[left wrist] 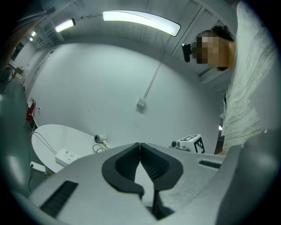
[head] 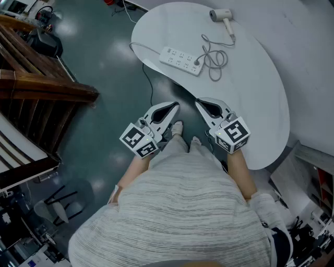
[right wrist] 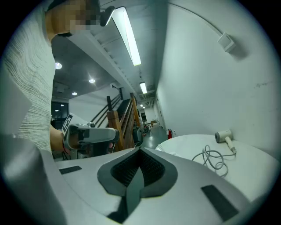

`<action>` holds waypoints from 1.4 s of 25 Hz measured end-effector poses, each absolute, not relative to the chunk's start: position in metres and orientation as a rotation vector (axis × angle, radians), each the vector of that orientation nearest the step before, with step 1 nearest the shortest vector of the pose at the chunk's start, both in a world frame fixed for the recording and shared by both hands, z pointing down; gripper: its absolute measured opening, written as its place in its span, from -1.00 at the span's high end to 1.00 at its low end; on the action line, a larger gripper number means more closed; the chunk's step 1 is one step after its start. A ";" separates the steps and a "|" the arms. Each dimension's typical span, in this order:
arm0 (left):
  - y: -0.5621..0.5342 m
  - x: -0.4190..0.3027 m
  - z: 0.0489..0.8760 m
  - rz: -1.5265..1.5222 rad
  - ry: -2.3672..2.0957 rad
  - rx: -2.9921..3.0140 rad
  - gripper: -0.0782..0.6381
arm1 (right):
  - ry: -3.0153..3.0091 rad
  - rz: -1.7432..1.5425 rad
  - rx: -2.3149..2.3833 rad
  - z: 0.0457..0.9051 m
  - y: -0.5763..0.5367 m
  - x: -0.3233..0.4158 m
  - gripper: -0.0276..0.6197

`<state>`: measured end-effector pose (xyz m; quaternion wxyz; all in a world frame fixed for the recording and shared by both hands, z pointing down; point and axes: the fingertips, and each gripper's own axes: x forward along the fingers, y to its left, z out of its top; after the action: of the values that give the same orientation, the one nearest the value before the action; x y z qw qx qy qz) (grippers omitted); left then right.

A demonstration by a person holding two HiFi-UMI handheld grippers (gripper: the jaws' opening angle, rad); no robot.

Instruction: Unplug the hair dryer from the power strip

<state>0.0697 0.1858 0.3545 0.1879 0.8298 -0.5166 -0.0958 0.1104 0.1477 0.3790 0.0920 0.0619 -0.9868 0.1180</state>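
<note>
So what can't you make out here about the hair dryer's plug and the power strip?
Head view: the plug is too small to tell which socket of the power strip holds it.
Head view: the strip's lead drops past the table edge, and its end is lost on the dark floor.
Every view: the hair dryer switch is too small.
Left gripper view: the strip is tiny, the plug indistinguishable.

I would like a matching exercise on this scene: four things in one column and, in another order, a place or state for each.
1. white plastic hair dryer
2. long white power strip
3. thin grey cord
4. left gripper

a. lies in loops on the white table
b. jaws shut, nothing between them
c. near the table's far edge
d. a plug sits in one end

Pairs: 1-c, 2-d, 3-a, 4-b.
</note>
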 end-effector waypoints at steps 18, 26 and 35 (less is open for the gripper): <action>0.182 0.042 0.353 -0.298 -1.438 2.338 0.76 | -2.922 0.354 0.184 0.373 0.141 0.084 0.84; 0.168 0.010 0.353 -0.334 -1.399 2.349 0.76 | -2.989 0.404 0.162 0.354 0.137 0.056 0.83; 0.158 0.006 0.356 -0.353 -1.329 2.377 0.76 | -2.955 0.401 0.205 0.360 0.135 0.049 0.83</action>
<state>0.0063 0.1578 0.3557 0.1966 0.8486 -0.4746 -0.1260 0.0493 0.1346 0.3598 0.0763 0.0683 -0.9857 0.1339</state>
